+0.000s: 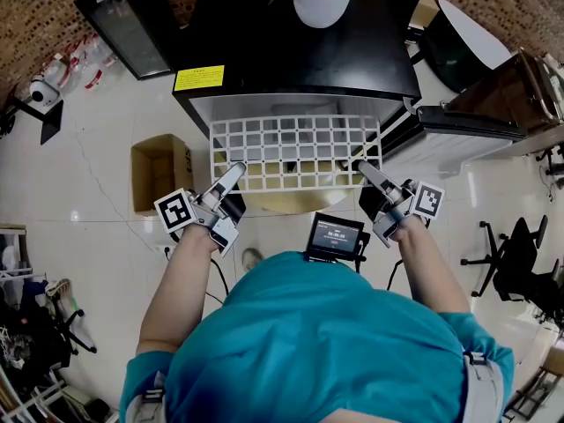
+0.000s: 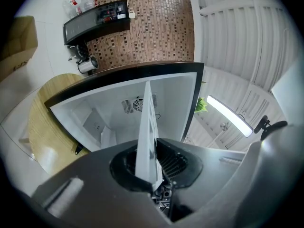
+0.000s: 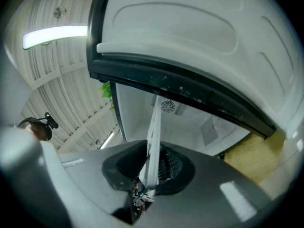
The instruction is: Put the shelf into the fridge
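I hold the white grid shelf (image 1: pixel 295 152) by its two near corners: the left gripper (image 1: pixel 234 173) is clamped on one and the right gripper (image 1: pixel 362 169) on the other. It sits level, its far edge at the mouth of the open mini fridge (image 1: pixel 264 42). I judge this the insertion step — next I push straight in, keeping both sides even.

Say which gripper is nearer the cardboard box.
Left. The left gripper holds the shelf at its corner toward the cardboard box; the right gripper holds the opposite corner, farther off.
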{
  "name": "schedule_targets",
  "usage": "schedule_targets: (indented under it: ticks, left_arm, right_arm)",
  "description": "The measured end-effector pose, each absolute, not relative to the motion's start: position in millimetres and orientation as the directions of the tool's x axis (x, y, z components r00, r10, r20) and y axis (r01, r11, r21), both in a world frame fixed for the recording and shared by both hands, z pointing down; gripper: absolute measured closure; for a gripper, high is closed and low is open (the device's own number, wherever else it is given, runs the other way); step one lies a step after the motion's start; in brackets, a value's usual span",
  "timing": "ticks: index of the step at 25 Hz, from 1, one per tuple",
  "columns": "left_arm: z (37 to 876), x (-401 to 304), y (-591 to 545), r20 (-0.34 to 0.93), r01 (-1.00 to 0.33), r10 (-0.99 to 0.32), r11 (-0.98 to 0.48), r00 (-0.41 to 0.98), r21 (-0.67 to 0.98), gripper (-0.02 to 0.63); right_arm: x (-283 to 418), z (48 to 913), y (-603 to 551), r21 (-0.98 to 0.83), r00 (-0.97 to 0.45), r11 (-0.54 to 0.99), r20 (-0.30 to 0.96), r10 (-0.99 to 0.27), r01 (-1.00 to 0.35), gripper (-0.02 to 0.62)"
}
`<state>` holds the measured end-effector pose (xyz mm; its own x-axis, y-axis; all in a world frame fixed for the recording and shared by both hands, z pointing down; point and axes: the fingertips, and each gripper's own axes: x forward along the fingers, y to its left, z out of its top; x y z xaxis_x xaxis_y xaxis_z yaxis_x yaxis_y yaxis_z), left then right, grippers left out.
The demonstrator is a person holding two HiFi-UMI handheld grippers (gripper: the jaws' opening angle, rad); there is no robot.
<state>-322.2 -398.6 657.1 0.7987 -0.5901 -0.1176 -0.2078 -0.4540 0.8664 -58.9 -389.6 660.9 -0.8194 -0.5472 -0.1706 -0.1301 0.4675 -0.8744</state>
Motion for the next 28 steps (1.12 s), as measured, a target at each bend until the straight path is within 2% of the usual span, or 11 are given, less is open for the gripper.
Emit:
schedule_targets:
  ticks: [5,14,23,28]
  left_arm:
    - [652,-325,-402,-0.124,-0.215,-0.610,-0.452,0.783,0.865,0.574]
    - [658,-329,-402,-0.133,-0.190,-0.637,-0.412,0.759,0.891,0.574]
    - [658,-330,-399,-0.102,-0.228,-0.635,-0.416,0.766,0.880,0.574]
    - [684,-341,-392,0.081,-0.312,-0.689,-0.218,0.720,0.925,0.574]
  right_arm:
    - [-61,679,-385,-0.883,-0.837,0.443,-0.121,-0.533,-0.154,0.554]
    - [-63,678,-383,-0.884,-0.844,0.437,-0.102,-0.527,-0.166,0.554]
    - [-57,671,-387,-0.892,-0.830,0.419,-0.098,-0.549,-0.172,0.557]
    - [-51,674,-395,-0.902,-0.813,0.390,-0.083,-0.576,-0.185,0.558]
